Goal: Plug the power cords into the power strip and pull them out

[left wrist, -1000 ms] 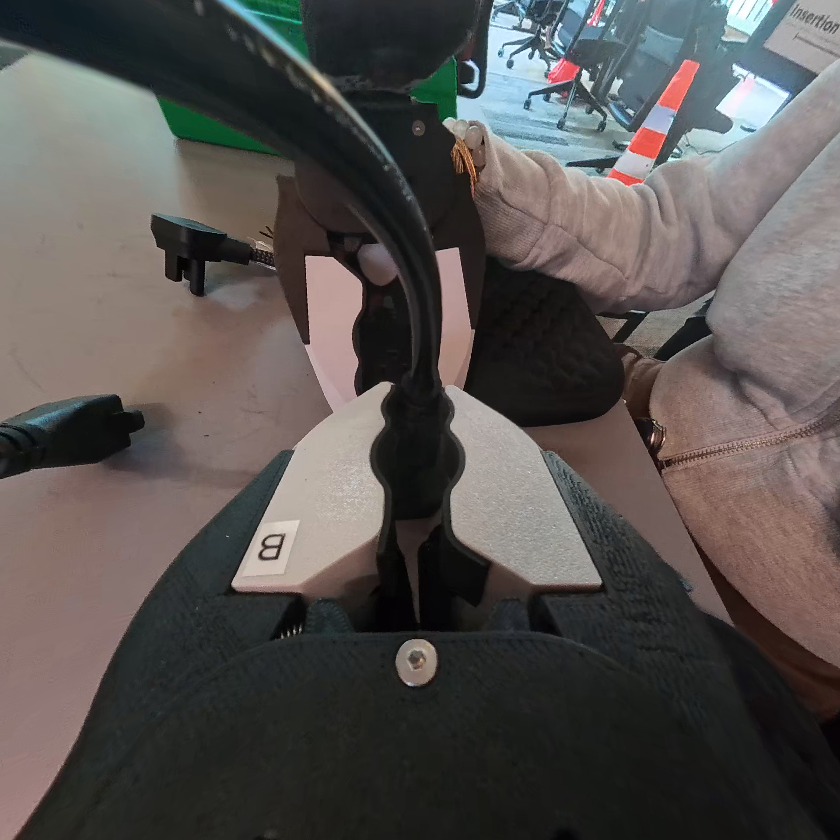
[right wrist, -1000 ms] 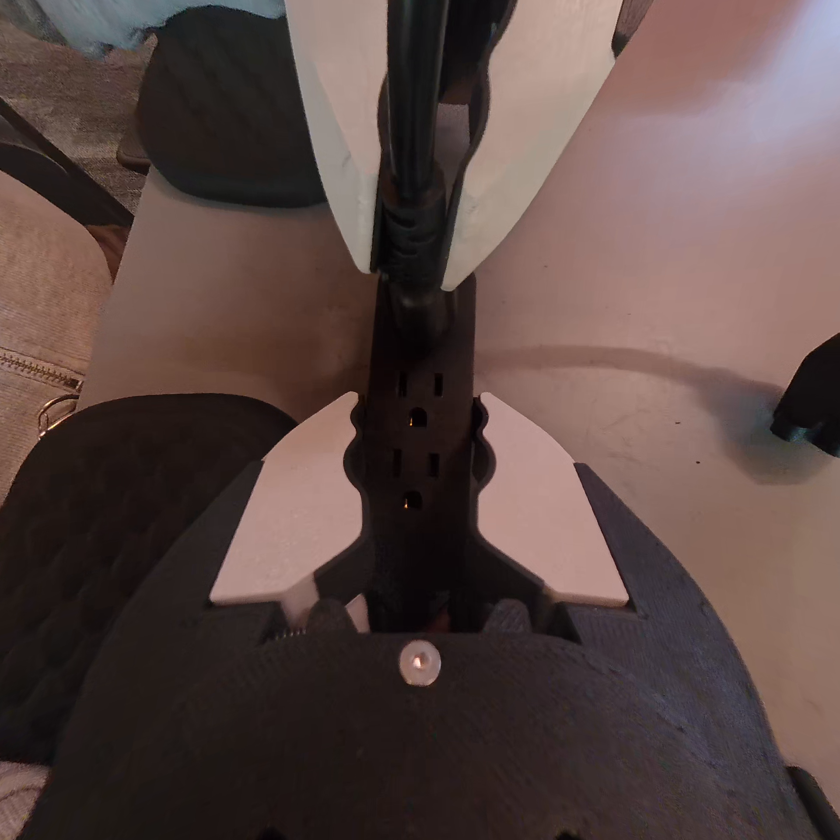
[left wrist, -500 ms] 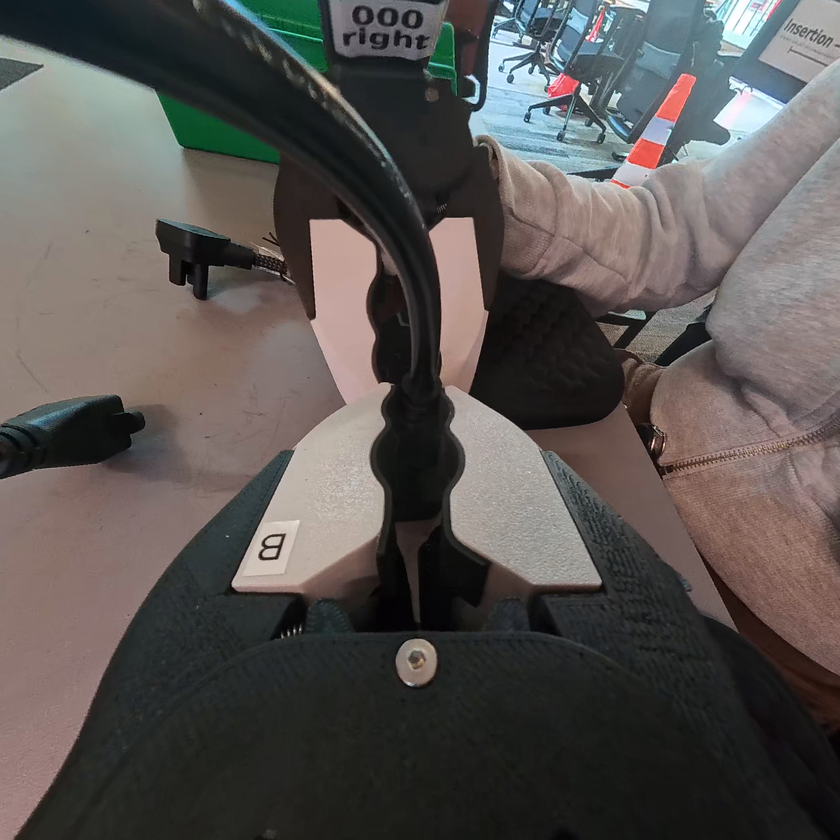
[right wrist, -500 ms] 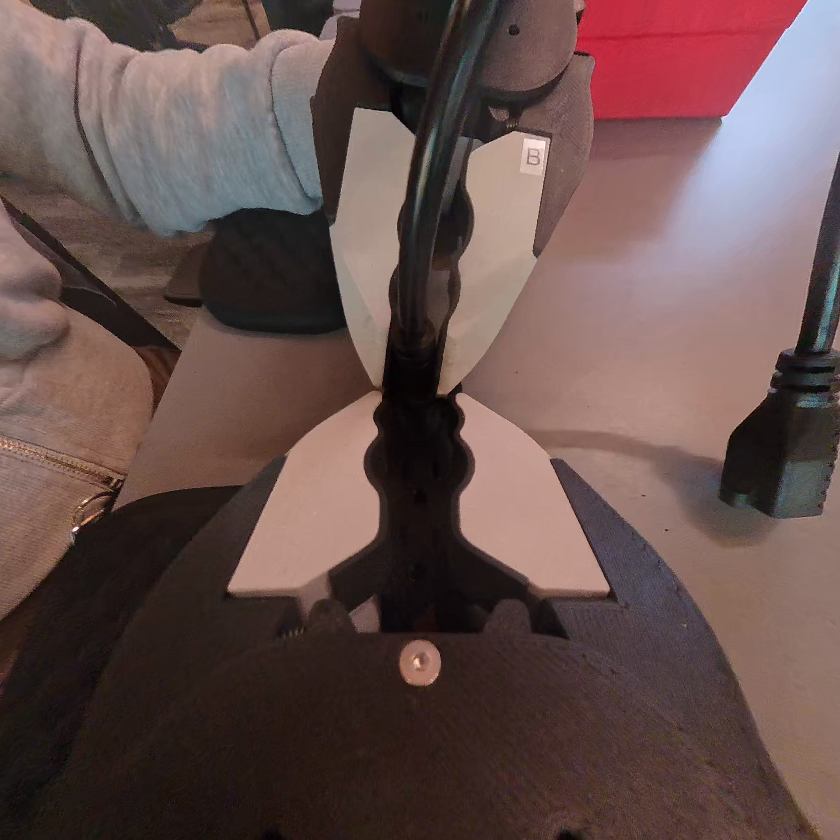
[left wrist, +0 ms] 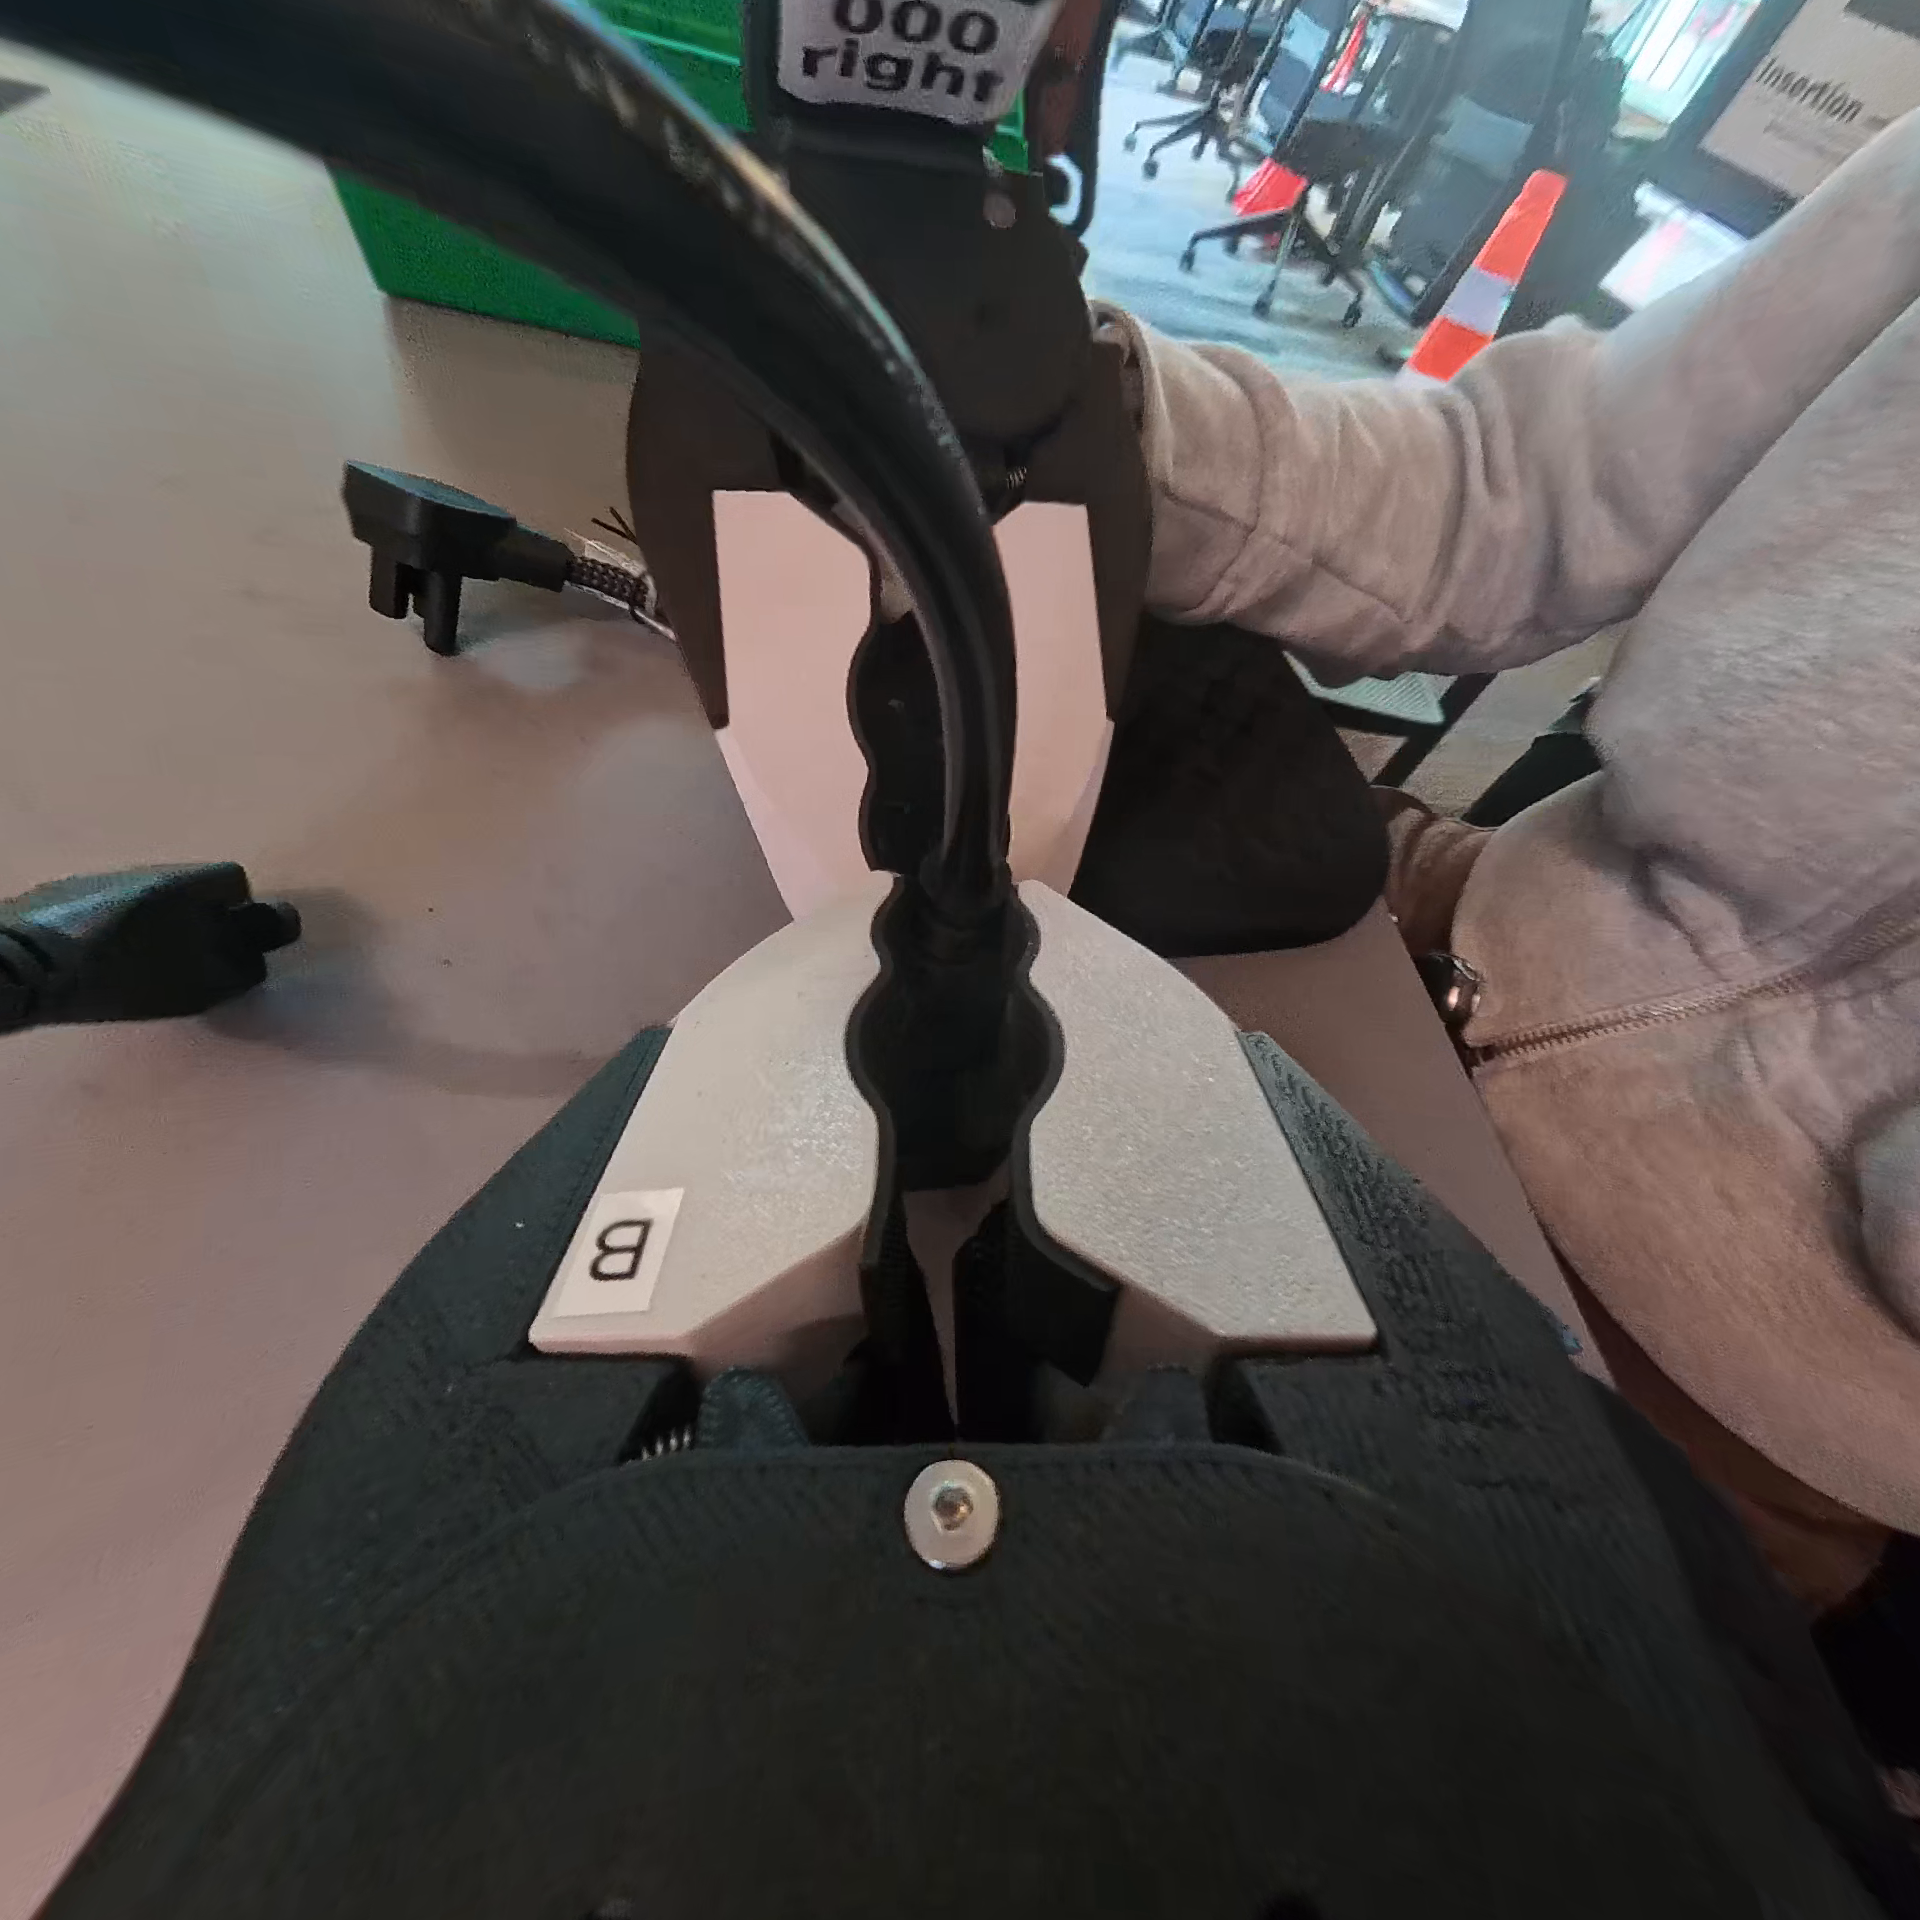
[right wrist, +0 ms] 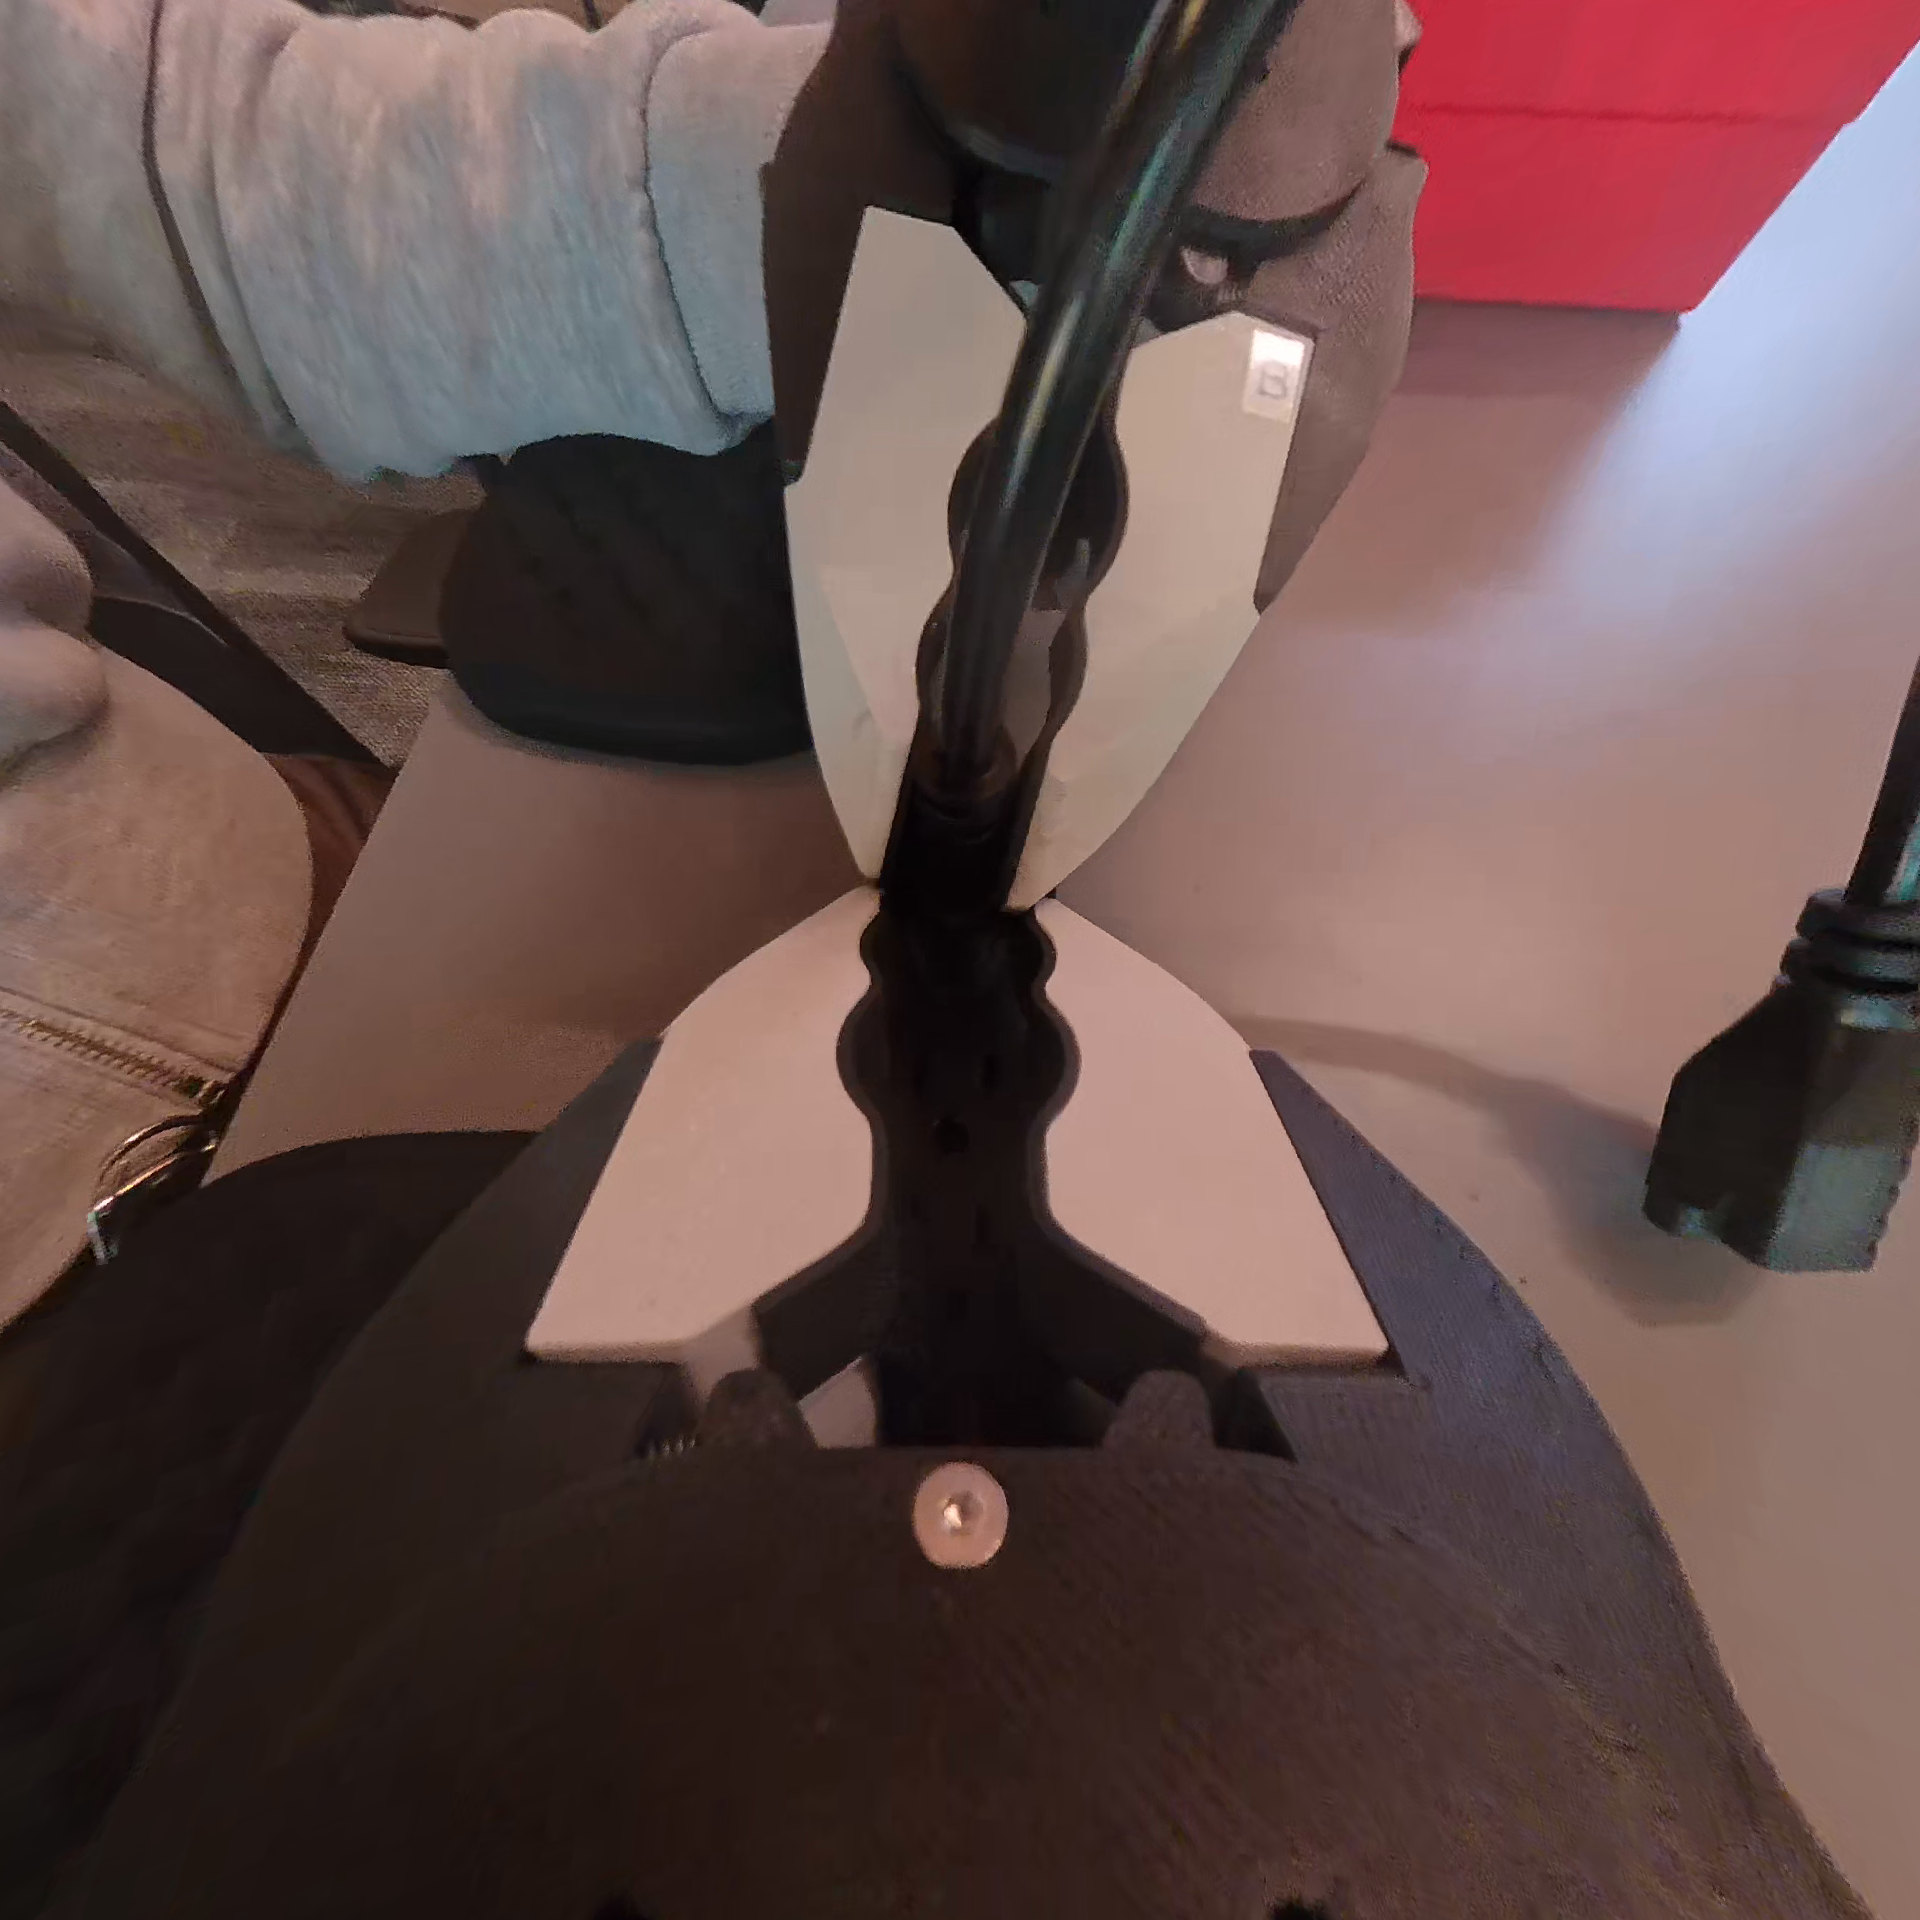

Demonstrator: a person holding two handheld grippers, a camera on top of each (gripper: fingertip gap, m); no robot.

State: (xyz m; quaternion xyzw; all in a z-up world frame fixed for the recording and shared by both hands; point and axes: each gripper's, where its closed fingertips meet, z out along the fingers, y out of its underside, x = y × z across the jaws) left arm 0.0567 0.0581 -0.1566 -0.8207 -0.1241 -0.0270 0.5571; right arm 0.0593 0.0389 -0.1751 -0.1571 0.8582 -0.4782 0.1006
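Observation:
My left gripper (left wrist: 951, 904) is shut on the black plug (left wrist: 951, 1039) of a thick black power cord (left wrist: 831, 312) that arcs up and to the left. My right gripper (right wrist: 951, 925) is shut on the narrow black power strip (right wrist: 951, 1143), whose sockets show between its fingers. The two grippers face each other tip to tip above the table. The right gripper (left wrist: 935, 831) shows opposite in the left wrist view, and the left gripper (right wrist: 951, 862) opposite in the right wrist view. The plug meets the strip at the fingertips, and the joint is hidden.
A loose black plug (left wrist: 436, 540) on a braided cable and another black connector (left wrist: 135, 945) lie on the table to the left. A third black plug (right wrist: 1787, 1164) stands to the right. A green box (left wrist: 499, 260) and a red box (right wrist: 1662, 135) stand at the back. A person's grey sleeve (left wrist: 1403, 499) is close. Only a small space, under 4 cm, lies between the two pairs of fingers. Left tips and right tips are each some 12 cm from the black connector (left wrist: 135, 945). Seen from the right wrist view (right wrist: 1767, 1088) as well.
The grippers have moved together until their tips nearly touch. Less of the strip's sockets shows between them. The right wrist view has tilted up, bringing the sleeve, red box and standing plug into sight.

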